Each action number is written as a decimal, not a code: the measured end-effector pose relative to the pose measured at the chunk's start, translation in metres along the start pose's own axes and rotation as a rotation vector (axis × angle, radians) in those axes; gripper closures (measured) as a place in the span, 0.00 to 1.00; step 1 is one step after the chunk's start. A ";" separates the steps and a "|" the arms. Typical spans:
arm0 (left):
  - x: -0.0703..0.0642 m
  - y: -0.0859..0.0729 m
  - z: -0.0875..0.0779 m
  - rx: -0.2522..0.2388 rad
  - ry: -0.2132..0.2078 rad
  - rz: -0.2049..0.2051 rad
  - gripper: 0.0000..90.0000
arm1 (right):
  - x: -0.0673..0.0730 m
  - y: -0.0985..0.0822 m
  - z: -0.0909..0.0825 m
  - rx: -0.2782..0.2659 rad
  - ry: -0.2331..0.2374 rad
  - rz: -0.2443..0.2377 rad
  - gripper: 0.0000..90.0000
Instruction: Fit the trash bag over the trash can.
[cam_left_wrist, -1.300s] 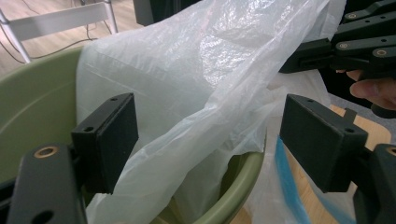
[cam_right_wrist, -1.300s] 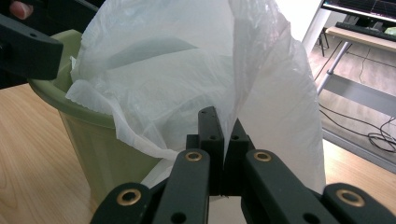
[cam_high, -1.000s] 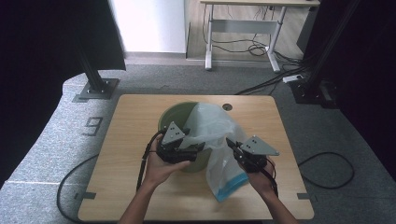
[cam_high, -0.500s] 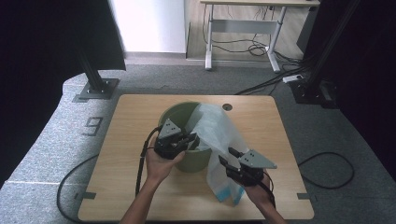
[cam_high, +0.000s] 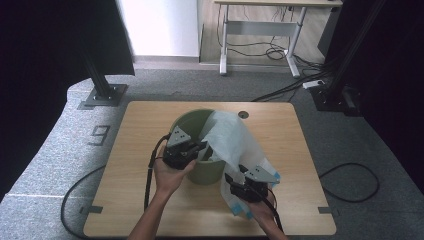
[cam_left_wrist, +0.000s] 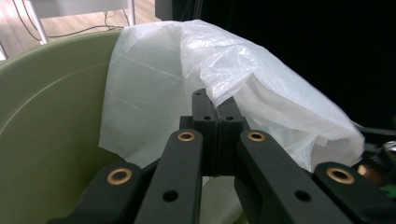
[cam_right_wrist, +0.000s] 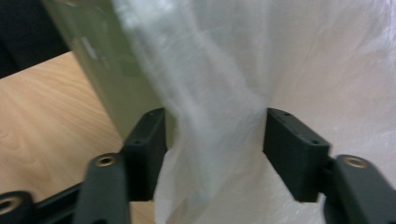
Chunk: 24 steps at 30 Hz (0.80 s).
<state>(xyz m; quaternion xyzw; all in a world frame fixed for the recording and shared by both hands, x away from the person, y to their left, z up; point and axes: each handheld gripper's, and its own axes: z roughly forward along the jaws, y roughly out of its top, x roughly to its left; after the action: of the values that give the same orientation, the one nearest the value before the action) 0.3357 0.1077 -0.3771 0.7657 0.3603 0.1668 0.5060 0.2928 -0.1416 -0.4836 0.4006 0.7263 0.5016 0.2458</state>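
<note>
Two hand-held grippers at work on a wooden table (cam_high: 150, 210), both at a green bin (cam_high: 187, 122) standing near the table's middle. A thin white plastic bag (cam_high: 227, 137) is draped over the bin's right rim and hangs down outside to the tabletop.

Left gripper (cam_high: 200, 148): held at the bin's near rim. In the left gripper view its jaws are pressed together with a fold of the bag's edge caught between the tips (cam_left_wrist: 215, 109); the bag billows up and over the rim beyond them, the bin's green inner wall to the left.

Right gripper (cam_high: 231, 180): low, just right of the bin, at the hanging part of the bag. In the right gripper view its jaws stand wide apart (cam_right_wrist: 215, 140), with a gathered strand of the bag running between them; whether either pad touches the film I cannot tell. Bin's outer wall just behind, table surface at left.
</note>
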 end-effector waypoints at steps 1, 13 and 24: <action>0.000 0.000 0.000 0.000 -0.001 0.001 0.99 | 0.000 -0.001 0.003 0.001 -0.006 0.004 0.52; 0.004 -0.003 -0.006 -0.014 -0.003 -0.005 0.99 | -0.017 0.012 -0.007 -0.057 -0.008 -0.036 0.98; 0.017 -0.006 -0.010 -0.022 0.009 -0.033 0.97 | -0.028 0.073 -0.048 -0.156 -0.115 -0.197 0.99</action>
<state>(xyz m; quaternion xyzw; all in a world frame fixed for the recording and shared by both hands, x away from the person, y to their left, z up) 0.3387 0.1280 -0.3799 0.7532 0.3733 0.1660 0.5155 0.2965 -0.1777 -0.3993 0.3354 0.7056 0.5061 0.3655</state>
